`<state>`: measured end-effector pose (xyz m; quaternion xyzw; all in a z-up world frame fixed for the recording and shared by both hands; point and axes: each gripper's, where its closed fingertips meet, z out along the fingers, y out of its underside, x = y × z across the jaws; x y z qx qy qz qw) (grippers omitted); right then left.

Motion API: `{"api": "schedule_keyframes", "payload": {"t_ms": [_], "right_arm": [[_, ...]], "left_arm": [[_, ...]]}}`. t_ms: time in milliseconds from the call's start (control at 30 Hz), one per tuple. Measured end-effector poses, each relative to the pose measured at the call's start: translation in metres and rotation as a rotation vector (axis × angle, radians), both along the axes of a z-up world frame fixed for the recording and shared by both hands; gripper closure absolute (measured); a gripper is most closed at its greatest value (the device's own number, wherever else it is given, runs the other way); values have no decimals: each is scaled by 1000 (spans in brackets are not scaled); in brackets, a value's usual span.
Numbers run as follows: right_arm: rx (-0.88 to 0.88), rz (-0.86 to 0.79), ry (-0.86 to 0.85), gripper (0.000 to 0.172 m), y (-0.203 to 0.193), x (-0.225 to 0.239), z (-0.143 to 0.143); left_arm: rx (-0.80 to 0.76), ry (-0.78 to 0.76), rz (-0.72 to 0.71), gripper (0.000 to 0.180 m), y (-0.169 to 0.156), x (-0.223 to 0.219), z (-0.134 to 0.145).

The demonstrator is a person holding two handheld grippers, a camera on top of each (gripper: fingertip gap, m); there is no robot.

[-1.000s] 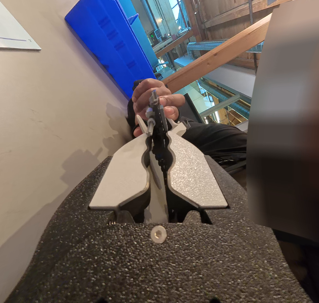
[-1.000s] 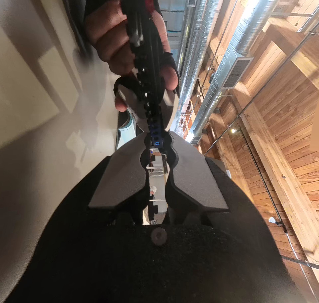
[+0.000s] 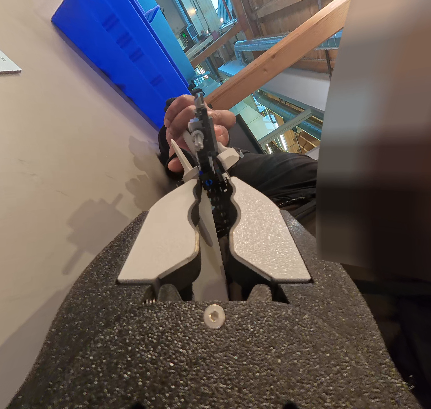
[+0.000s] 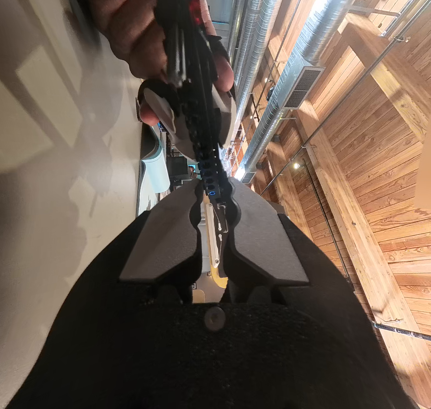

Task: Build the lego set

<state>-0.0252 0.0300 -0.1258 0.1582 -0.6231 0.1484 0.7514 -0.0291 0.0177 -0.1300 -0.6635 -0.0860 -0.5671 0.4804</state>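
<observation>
At centre frame, my left gripper (image 3: 213, 184) and right gripper (image 4: 214, 189) each stand narrow, clamped on opposite ends of one black perforated toy beam (image 3: 205, 141), beside the blue bin (image 3: 121, 39) at upper left.

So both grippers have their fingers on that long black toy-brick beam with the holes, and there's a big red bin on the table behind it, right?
Nearly. The bin is blue, not red; the left wrist view shows it on the table. The rest holds: the left gripper and right gripper both have their fingers on the black toy-brick beam.
</observation>
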Motion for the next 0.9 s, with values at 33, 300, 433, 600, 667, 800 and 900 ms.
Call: {"api": "schedule_keyframes", "payload": {"t_ms": [33, 300, 433, 600, 667, 800, 900], "right_arm": [[0, -1, 4, 156, 0, 0, 0], [16, 14, 35, 156, -3, 3, 2], [23, 18, 49, 156, -4, 4, 3], [26, 14, 60, 156, -4, 5, 4], [19, 11, 61, 156, -3, 4, 5], [9, 7, 65, 156, -2, 4, 7], [9, 10, 68, 156, -2, 5, 7]], "left_arm": [[4, -2, 3, 160, 0, 0, 1], [7, -24, -11, 160, -1, 1, 2], [9, -39, -16, 161, -1, 2, 3], [15, -46, -15, 162, -1, 2, 4], [28, -39, -17, 161, -2, 3, 5], [63, 11, -38, 156, -5, 8, 7], [72, 31, -45, 156, -6, 11, 7]]}}
